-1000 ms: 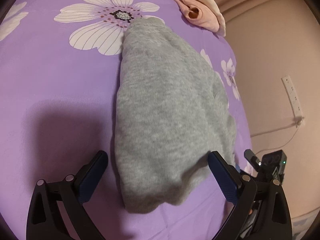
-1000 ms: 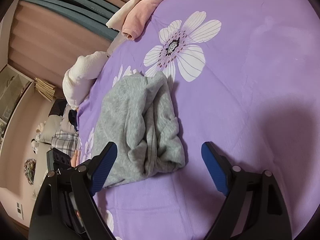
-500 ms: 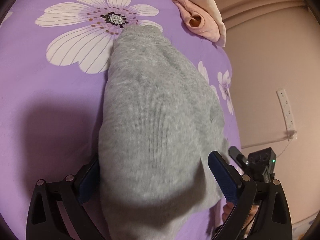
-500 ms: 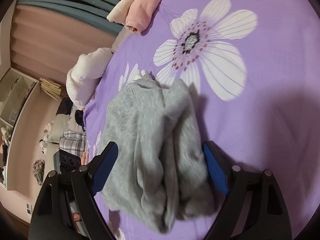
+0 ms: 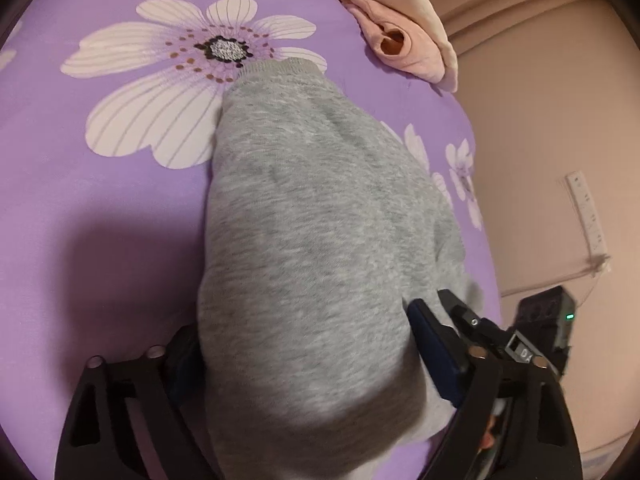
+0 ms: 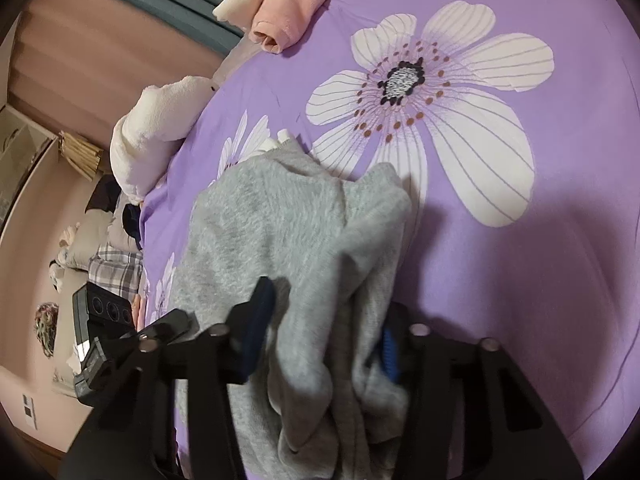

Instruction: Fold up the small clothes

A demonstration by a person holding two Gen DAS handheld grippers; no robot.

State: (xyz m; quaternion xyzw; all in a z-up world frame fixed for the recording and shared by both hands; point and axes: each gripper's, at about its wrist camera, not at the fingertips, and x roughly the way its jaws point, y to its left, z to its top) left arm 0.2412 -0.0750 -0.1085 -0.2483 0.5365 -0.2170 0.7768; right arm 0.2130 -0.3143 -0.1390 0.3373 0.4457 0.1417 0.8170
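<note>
Sweater (image 5: 316, 248) lies on the bed (image 5: 100, 240), collar at 12 o'clock. Both grippers have just been closing on its near end: left gripper (image 5: 304, 364) squeezes the wide bunch, right gripper (image 6: 320, 336) pinches folds. Next, lift and fold toward 12.

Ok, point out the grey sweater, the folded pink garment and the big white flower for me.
grey sweater (image 5: 320, 240): left wrist view, middle of its knit body.
folded pink garment (image 6: 292, 8): right wrist view, its rolled upper side.
big white flower (image 6: 404, 78): right wrist view, its dark centre.
</note>
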